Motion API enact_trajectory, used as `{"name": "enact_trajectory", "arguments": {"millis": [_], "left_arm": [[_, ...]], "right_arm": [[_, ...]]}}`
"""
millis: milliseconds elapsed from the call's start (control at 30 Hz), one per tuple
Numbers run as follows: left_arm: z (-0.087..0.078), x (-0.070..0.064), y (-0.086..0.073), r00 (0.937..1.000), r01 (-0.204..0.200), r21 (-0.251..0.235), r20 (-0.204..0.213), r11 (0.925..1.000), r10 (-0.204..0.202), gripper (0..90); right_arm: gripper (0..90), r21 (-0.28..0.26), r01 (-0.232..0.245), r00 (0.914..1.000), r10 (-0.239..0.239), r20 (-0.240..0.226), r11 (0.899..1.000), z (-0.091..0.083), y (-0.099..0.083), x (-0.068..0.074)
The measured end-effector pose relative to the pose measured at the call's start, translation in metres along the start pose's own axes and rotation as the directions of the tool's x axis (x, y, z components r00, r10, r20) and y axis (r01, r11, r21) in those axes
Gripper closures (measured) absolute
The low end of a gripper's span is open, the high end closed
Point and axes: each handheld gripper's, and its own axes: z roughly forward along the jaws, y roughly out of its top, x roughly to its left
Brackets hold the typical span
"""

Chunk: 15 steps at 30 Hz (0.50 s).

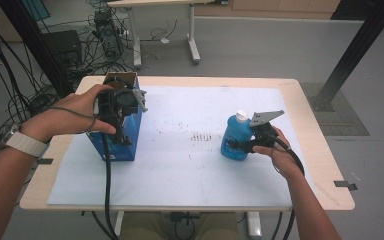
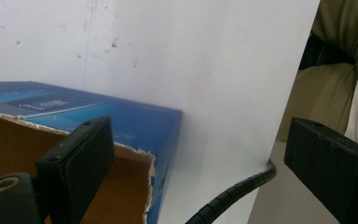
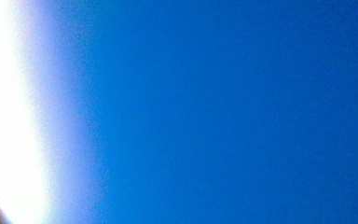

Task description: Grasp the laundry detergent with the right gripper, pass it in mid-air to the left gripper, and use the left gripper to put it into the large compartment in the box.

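A blue cardboard box [image 1: 126, 146] with a torn open top stands at the left of the white sheet [image 1: 180, 165]. My left gripper [image 1: 120, 131] hangs over it, open. In the left gripper view one jaw sits above the box's brown inside [image 2: 135, 186] and the other is out over the sheet; the gripper [image 2: 200, 140] holds nothing. At the right stands a blue bottle [image 1: 231, 140] with a white cap. My right gripper [image 1: 242, 145] reaches it from the right, jaws closed around its body. In the right gripper view the blue bottle [image 3: 214, 112] is a close blur.
The white sheet covers most of a light wooden table [image 1: 320, 165]. Beyond the far edge are another desk's legs [image 1: 195, 50], a black post [image 1: 352, 55] at the right, and tangled cables and boxes [image 1: 80, 45] on the floor at the left.
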Motion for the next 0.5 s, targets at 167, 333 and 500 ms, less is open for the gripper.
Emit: {"name": "enact_trajectory", "arguments": {"millis": [167,333,500], "left_arm": [[-0.001,0.0,0.0,1.0,0.003,0.007,-0.007,1.0,-0.003,8.9],[-0.005,-0.001,0.003,0.9999,0.006,0.006,-0.009,1.0,-0.006,8.8],[-0.012,-0.001,0.007,1.0,0.007,0.019,-0.004,0.9998,-0.007,8.8]], "right_arm": [[43.6,-0.005,-0.006,1.0,0.006,0.001,1.0,0.0,0.0,-0.001],[43.8,0.004,-0.009,0.9999,0.009,-0.005,1.0,-0.001,0.001,0.001],[43.8,-0.001,-0.006,1.0,0.006,-0.007,1.0,-0.006,0.006,0.004]]}}
